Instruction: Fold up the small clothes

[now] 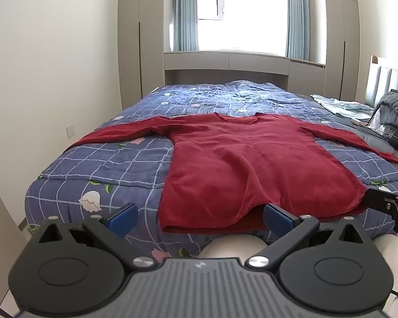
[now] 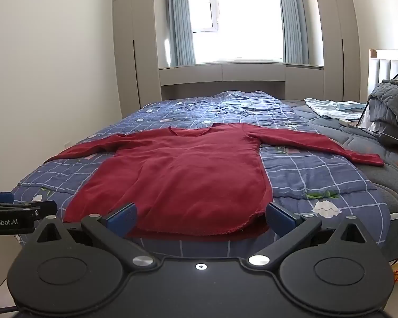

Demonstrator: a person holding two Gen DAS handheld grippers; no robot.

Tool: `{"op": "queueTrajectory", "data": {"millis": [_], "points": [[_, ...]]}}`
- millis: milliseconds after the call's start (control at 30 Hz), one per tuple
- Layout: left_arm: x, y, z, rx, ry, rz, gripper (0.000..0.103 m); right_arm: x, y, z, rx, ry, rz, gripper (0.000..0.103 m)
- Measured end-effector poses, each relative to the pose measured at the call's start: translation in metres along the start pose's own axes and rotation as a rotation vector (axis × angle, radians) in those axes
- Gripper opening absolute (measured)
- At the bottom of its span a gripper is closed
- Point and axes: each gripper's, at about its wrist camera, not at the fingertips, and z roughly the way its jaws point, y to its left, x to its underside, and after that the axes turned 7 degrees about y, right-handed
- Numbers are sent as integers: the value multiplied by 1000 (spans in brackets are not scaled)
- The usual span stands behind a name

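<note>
- wall (image 1: pixel 53 66): takes up the left of both frames; nothing of the task there.
- quilt (image 1: pixel 106 164): blue checked, covering the bed across the middle of both views; it is the folding surface.
- left sleeve (image 1: pixel 119 132): stretched out flat toward the left edge of the quilt, not folded in.
- left gripper (image 1: pixel 200 218): bottom of the left view, blue fingers spread wide, holding nothing; it sits low before the hem, apart from the cloth as far as i can tell.
- shirt (image 1: pixel 252 164): red, long-sleeved, lying flat and face up in the centre of both frames, collar toward the window, hem at the near edge of the bed and drooping slightly over it.
- right gripper (image 2: pixel 200 218): bottom of the right view, fingers spread wide too, empty, just before the hem.
- right sleeve (image 2: pixel 318 145): laid out straight toward the right, cuff near the grey blanket.
- clutter (image 2: pixel 390 111): grey bedding and pale cloth at upper right, well apart from the shirt.
- progress, as i judge it: the shirt is spread and smoothed but no fold is made; sleeves, sides and the final halving all remain.
</note>
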Motion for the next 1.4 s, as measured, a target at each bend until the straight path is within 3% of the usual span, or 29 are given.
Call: {"op": "queueTrajectory", "data": {"millis": [1400], "points": [[3,0,5,11,12,-10,103,1,0,3,-3,12,-3,103]]}}
